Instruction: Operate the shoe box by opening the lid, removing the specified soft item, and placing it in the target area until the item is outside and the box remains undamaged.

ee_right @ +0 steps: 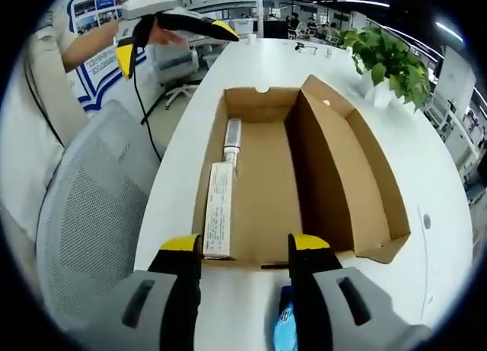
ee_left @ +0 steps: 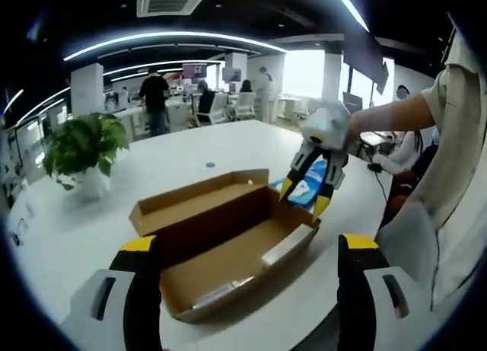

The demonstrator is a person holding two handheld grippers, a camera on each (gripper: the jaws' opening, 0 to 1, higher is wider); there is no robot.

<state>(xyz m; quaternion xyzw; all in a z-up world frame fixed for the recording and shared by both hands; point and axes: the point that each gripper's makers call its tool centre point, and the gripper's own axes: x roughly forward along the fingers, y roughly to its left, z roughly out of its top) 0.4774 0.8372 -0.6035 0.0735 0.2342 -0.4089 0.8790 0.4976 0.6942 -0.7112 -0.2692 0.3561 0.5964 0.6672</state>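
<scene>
An open brown cardboard shoe box lies on the white table, its lid folded back. Its floor holds no item; a white label strip runs along one inner wall. My left gripper hovers over the near end of the box, jaws wide apart. Beyond the far end, my right gripper points down with its jaws apart. A soft blue and white item lies between them on the table. From the right gripper the blue item shows low beside one jaw. The left gripper hangs open past the box.
A potted plant stands on the table beyond the box, also seen as the plant. A grey mesh chair sits at the table's edge. A person's arm holds the right gripper. People stand in the office behind.
</scene>
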